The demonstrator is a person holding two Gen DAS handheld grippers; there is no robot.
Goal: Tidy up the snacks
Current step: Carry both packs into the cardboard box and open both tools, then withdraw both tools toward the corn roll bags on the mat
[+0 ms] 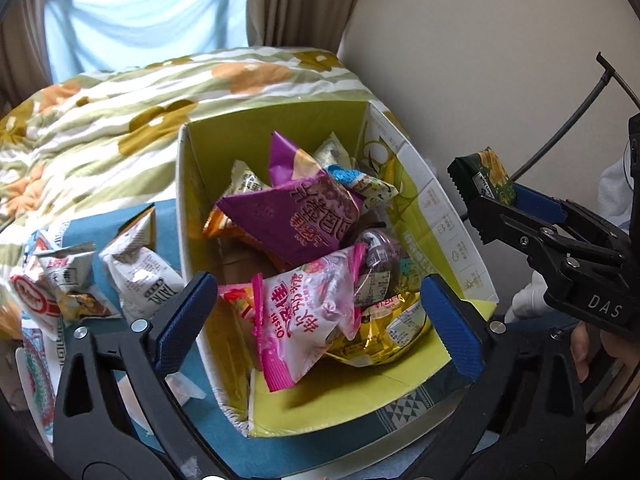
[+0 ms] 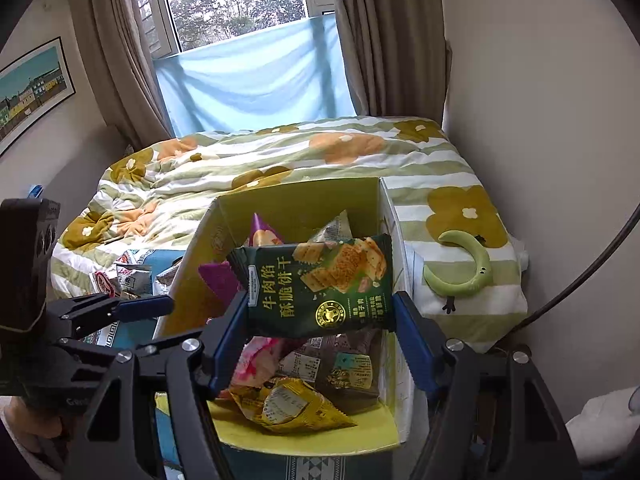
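Through the left wrist view we see our left gripper (image 1: pixel 316 320) spread wide over the snack box (image 1: pixel 280 120), grasping nothing. Through the right, our right gripper (image 2: pixel 320 332) pinches the green biscuit packet (image 2: pixel 320 284) between its fingers, above the box.

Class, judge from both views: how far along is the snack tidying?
Done: many packets already lie in the yellow-green box. In hand: the right gripper holds a dark green biscuit packet above the box. Left: several packets outside the box; the left gripper is open.

soft daylight from window (image 2: pixel 240 4) — edges warped, perhaps dim.
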